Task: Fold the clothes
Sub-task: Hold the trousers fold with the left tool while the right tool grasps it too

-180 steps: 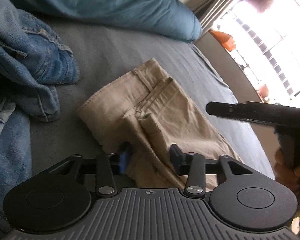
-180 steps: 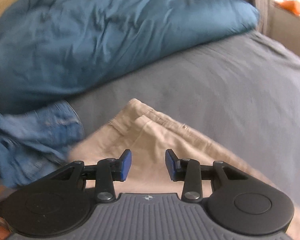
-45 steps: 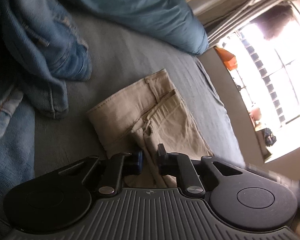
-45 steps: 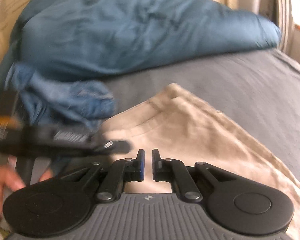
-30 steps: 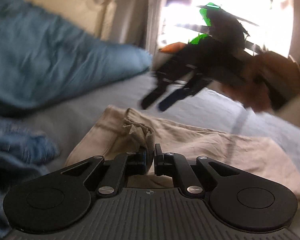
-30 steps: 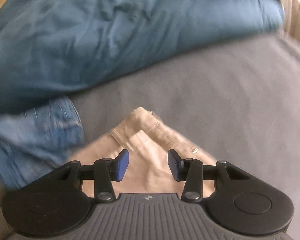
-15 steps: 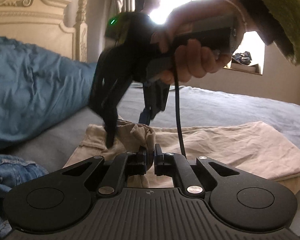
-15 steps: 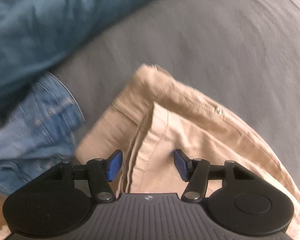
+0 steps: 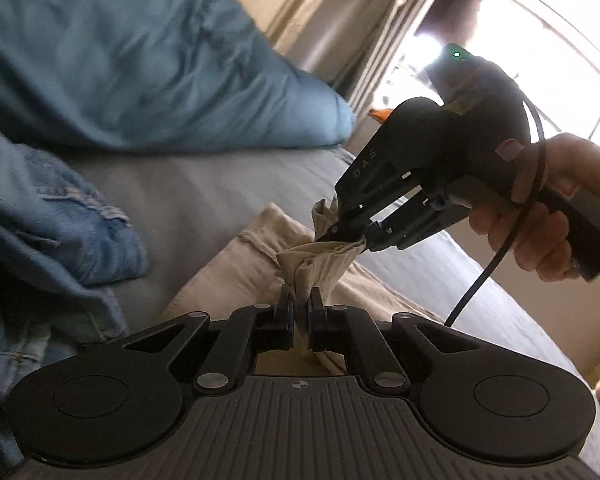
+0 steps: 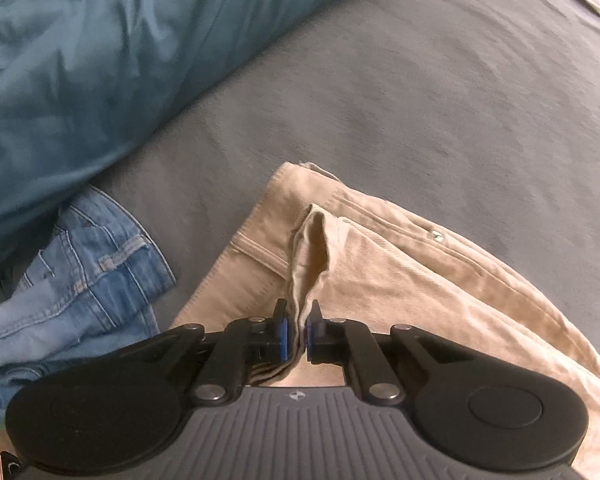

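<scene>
While lying folded on the grey bed, the beige trousers show ribbed weave, a waistband seam and one metal stud. Left claw and right claw each pinch a bunched fold of cloth, lifted off the pile.

Right gripper sits at 6 o'clock, its blue-padded fingers pinched tight on a raised fold of the tan trousers. Those spread toward 4 o'clock over the grey bedsheet. Crumpled blue jeans lie at 8 o'clock, just beside them, and a teal duvet fills 10 to 12.
</scene>
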Tool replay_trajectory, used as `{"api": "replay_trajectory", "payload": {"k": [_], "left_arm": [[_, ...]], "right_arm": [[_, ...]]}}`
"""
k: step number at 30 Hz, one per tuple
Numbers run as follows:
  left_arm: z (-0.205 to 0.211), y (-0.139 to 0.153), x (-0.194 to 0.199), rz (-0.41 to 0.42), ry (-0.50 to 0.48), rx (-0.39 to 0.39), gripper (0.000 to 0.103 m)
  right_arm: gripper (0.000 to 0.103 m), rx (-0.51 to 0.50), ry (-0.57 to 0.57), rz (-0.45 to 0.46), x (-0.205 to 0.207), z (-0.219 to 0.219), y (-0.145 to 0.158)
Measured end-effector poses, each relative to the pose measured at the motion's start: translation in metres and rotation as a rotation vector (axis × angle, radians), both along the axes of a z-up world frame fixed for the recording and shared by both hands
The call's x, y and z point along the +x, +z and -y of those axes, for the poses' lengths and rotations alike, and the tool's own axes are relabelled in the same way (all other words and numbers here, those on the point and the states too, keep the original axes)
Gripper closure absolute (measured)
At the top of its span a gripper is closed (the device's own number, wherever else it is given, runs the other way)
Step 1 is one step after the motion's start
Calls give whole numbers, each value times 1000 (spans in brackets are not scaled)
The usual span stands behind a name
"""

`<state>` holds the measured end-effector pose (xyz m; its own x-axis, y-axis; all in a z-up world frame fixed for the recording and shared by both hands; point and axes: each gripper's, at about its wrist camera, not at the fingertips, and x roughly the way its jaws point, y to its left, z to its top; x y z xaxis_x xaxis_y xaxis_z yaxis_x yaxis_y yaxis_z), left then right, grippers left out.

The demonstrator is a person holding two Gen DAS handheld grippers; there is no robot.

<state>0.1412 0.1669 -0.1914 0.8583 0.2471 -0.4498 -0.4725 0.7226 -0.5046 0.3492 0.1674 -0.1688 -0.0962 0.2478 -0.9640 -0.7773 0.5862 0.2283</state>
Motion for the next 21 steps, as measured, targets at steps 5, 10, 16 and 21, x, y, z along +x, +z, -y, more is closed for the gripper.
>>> {"api": "replay_trajectory", "payload": {"k": [5,10,16,21], "left_arm": [[-5,1,-2,-14,27,-24,99],[-8,-3,-6,-37,55,-48,99],[-15,-19,-8,-105,84,-90,99],[-13,-19,-11,-109,91,-91,99]], "right_arm": [[95,-14,6,9,1,-16,-2],[95,-31,11,15,-4,-26,-13],[85,-28,-7,5,-4,-31,-27],[59,141,-48,-22,7,-17,-7]]}}
